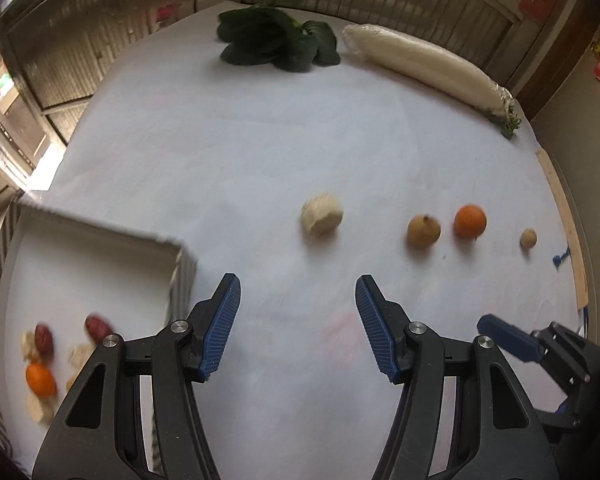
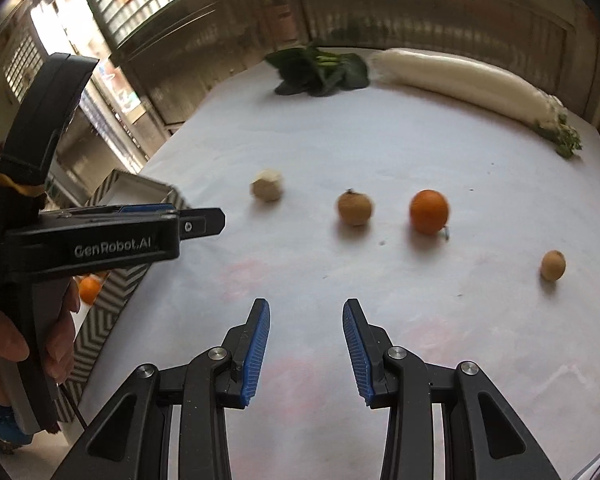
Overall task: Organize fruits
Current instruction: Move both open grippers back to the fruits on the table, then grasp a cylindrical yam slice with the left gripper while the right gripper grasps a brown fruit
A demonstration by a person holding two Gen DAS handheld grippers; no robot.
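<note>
**Booth:** While both tongs hung over the table [image 1: 260, 152], what did you have in them?

**Me:** Nothing. My left tongs [image 1: 298, 328] stood about half open, pads bare. My right tongs [image 2: 306, 350] stood narrower but still parted, also empty.

**Booth:** And the fruit, where was it?

**Me:** Four pieces lay loose in a row ahead of me, well apart from one another: a pale lump [image 2: 267, 185], a brown fruit [image 2: 354, 208], an orange [image 2: 428, 211], and a small brown ball [image 2: 553, 265] far right. The tray [image 1: 100, 236] sat at my left, already holding an orange piece [image 1: 40, 378], red dates [image 1: 99, 327] and some pale bits.

**Booth:** So plenty left to do?

**Me:** I judged it partway: some in the tray, four still out.

**Booth:** How would that orange take a grip?

**Me:** Round, firm-skinned, probably light. I reckoned it could roll or squirt out of a pinch, so I'd take it across its widest part, pads level, squeezing gently. The brown fruit looked similar, with a little stem on top to avoid.

**Booth:** The pale lump?

**Me:** Rougher and faceted, likely less slippery; too blurred to say what it was. The small ball was the tricky one: little to grip, quick to roll.

**Booth:** And the greens [image 1: 276, 44] and white radish [image 1: 424, 66] at the back?

**Me:** Not fruit. I'd leave them.
</note>
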